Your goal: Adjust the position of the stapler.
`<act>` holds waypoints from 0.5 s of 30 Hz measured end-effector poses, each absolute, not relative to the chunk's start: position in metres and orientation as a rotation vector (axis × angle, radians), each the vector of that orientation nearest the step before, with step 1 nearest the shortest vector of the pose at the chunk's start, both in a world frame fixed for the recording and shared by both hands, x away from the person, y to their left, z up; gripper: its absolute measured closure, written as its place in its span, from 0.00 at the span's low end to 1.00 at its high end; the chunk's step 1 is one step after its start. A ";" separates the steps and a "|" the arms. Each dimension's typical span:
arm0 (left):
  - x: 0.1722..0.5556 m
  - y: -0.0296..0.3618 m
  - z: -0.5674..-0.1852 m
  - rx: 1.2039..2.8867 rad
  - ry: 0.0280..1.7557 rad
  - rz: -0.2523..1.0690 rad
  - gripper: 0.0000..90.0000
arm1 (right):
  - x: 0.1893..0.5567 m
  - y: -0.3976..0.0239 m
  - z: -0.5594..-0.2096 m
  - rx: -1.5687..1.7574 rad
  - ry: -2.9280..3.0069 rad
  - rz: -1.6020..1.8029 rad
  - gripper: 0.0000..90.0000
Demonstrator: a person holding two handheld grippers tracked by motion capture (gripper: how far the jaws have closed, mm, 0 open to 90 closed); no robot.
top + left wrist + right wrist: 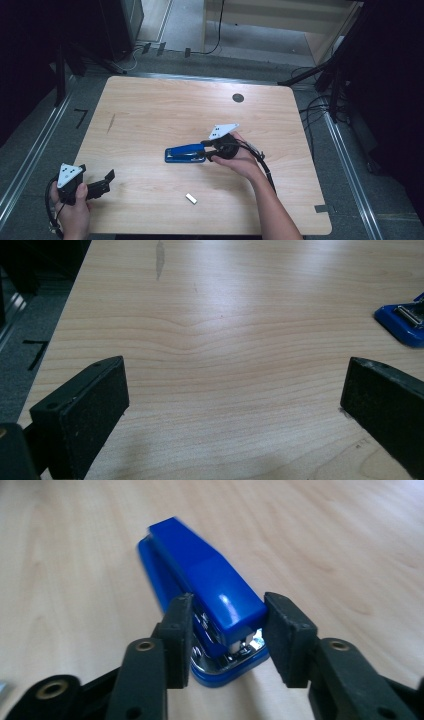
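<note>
A blue stapler (pixel 184 153) lies flat near the middle of the wooden table (pixel 150 110). My right gripper (pixel 205 151) reaches in from the right and straddles its rear hinge end. In the right gripper view the two black pads (pixel 180 635) sit against both sides of the stapler (pixel 200 570), and my right gripper (pixel 228 630) is shut on it. My left gripper (pixel 106 182) rests at the table's front left corner, held by a hand. Its jaws stand wide open over bare wood (pixel 235 390). The stapler's tip (pixel 402 322) shows at the far right of the left gripper view.
A small white strip (pixel 191 198), maybe staples, lies near the front edge between the two hands. A dark round cable hole (pixel 238 98) sits at the table's back right. Cables and dark stands surround the table on the floor.
</note>
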State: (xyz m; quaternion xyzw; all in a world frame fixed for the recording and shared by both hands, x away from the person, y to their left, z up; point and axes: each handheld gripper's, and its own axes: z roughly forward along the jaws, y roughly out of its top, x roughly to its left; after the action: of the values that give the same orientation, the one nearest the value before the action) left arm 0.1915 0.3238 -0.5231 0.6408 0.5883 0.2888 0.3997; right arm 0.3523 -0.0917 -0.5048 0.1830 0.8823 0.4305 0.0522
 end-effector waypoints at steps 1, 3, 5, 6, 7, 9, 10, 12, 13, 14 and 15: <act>0.191 0.324 -0.523 1.624 1.489 0.732 0.00 | 0.349 -0.090 -0.505 0.541 2.700 1.316 0.68; 0.191 0.324 -0.523 1.624 1.487 0.732 0.00 | 0.345 -0.088 -0.505 0.512 2.721 1.330 0.70; 0.191 0.323 -0.523 1.621 1.489 0.734 0.00 | 0.341 -0.084 -0.506 0.490 2.734 1.337 0.71; 0.191 0.324 -0.523 1.620 1.488 0.735 0.00 | 0.339 -0.082 -0.506 0.487 2.731 1.335 0.70; 0.191 0.324 -0.523 1.620 1.489 0.735 0.00 | 0.337 -0.079 -0.507 0.482 2.727 1.326 0.70; 0.191 0.324 -0.523 1.622 1.487 0.733 0.00 | 0.334 -0.073 -0.510 0.477 2.722 1.308 0.69; 0.191 0.323 -0.523 1.622 1.487 0.732 0.00 | 0.334 -0.071 -0.511 0.474 2.722 1.308 0.69; 0.191 0.324 -0.523 1.620 1.488 0.733 0.00 | 0.332 -0.065 -0.514 0.476 2.718 1.307 0.69; 0.191 0.324 -0.523 1.617 1.489 0.732 0.00 | 0.332 -0.063 -0.515 0.472 2.715 1.307 0.69; 0.191 0.324 -0.523 1.616 1.489 0.729 0.00 | 0.331 -0.061 -0.516 0.473 2.712 1.306 0.69; 0.191 0.324 -0.523 1.621 1.488 0.729 0.00 | 0.329 -0.058 -0.518 0.467 2.705 1.290 0.69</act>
State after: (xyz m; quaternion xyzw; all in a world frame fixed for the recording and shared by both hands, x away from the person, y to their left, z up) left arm 0.1913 0.3240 -0.5230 0.6407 0.5884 0.2881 0.4003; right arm 0.3295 -0.0583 -0.5178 0.1538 0.8906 0.4246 0.0542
